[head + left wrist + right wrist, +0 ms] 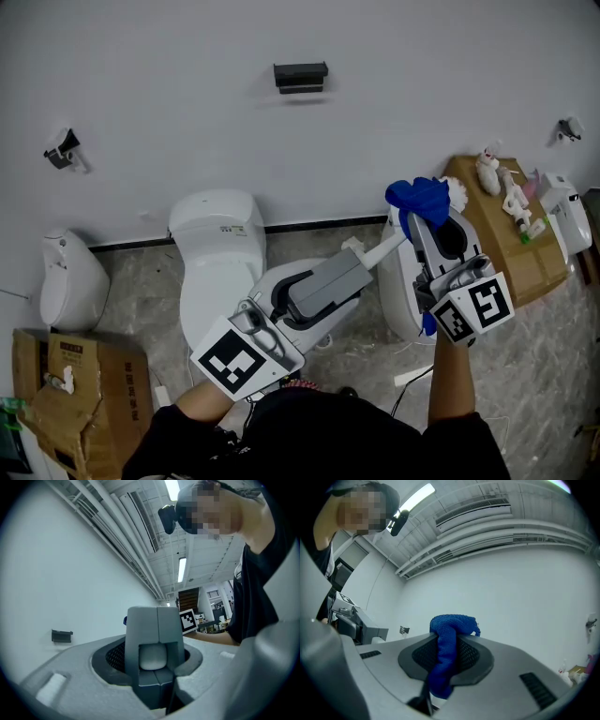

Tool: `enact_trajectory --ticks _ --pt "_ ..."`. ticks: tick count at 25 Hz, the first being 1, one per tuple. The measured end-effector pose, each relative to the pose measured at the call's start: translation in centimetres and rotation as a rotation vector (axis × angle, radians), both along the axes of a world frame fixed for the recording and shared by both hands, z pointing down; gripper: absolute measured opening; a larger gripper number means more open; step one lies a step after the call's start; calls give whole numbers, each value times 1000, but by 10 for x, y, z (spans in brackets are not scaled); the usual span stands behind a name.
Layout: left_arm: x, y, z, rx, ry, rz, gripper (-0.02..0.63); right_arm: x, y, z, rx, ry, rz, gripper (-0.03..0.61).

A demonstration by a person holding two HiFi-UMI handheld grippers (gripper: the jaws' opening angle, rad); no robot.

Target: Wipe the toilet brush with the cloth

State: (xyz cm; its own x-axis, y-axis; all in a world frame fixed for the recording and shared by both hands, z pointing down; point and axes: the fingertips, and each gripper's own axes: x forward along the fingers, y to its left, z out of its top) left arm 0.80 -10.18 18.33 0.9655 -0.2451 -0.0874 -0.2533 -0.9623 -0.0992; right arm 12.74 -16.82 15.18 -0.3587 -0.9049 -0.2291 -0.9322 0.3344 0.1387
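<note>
Probably light and rigid: plastic toilet brush point(380, 251), held level just right of the toilet point(220, 246). Grey handle block clamped between left gripper point(314, 289) fingers, likely the best hold, smooth white shaft likely slippery. Soft knitted blue cloth point(419, 199), pinched in right gripper point(431, 225) fingers, draped beside white bristles point(457, 192).

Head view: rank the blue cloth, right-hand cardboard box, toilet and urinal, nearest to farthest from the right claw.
1. blue cloth, pinched in the right claw.
2. right-hand cardboard box, just to its right.
3. toilet, across to the left.
4. urinal, far left by the wall.
</note>
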Motion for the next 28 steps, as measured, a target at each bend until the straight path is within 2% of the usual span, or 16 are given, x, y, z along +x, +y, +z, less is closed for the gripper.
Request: enact_trajectory --ticks 12,28 --pt "0 1 -3 -5 1 6 186 22 -8 1 -10 -6 50 74" --pt "-3 1 -1 -13 -5 6 186 28 -13 7 -4 89 127 74"
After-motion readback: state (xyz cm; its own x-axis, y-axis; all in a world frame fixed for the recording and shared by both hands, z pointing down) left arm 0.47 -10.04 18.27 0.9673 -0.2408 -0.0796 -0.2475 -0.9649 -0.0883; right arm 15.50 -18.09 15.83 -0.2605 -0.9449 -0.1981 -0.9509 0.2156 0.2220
